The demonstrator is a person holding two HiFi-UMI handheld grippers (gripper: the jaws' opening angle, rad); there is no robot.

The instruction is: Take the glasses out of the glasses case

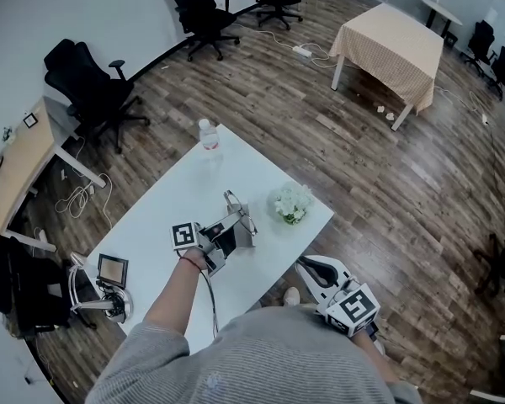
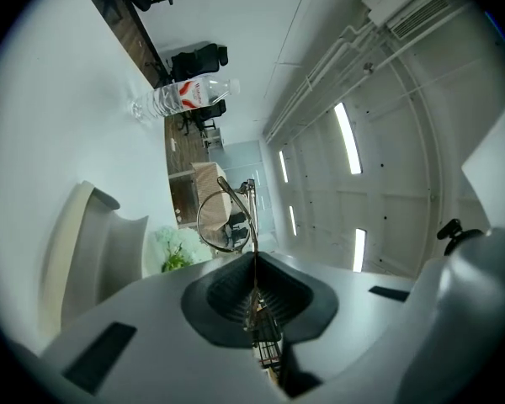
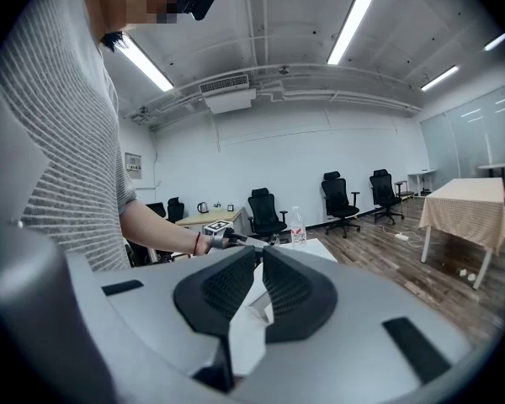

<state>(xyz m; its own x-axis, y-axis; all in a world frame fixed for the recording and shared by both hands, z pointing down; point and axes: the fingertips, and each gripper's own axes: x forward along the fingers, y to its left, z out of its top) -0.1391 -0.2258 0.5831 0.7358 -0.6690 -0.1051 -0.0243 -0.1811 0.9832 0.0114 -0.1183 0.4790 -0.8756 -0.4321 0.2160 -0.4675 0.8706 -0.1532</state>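
Seen from the head camera, the person's left arm (image 1: 170, 297) stretches forward, bare below a grey striped sleeve (image 1: 143, 356). The left gripper (image 1: 236, 228) is carried roughly level (its marker cube (image 1: 183, 236) sits just ahead of the wrist), jaws pressed together on a thin metal part of the glasses (image 2: 227, 219). The right gripper (image 1: 310, 268) hangs low at the person's right side, tipped slightly downward, its jaws a narrow gap apart with nothing between them
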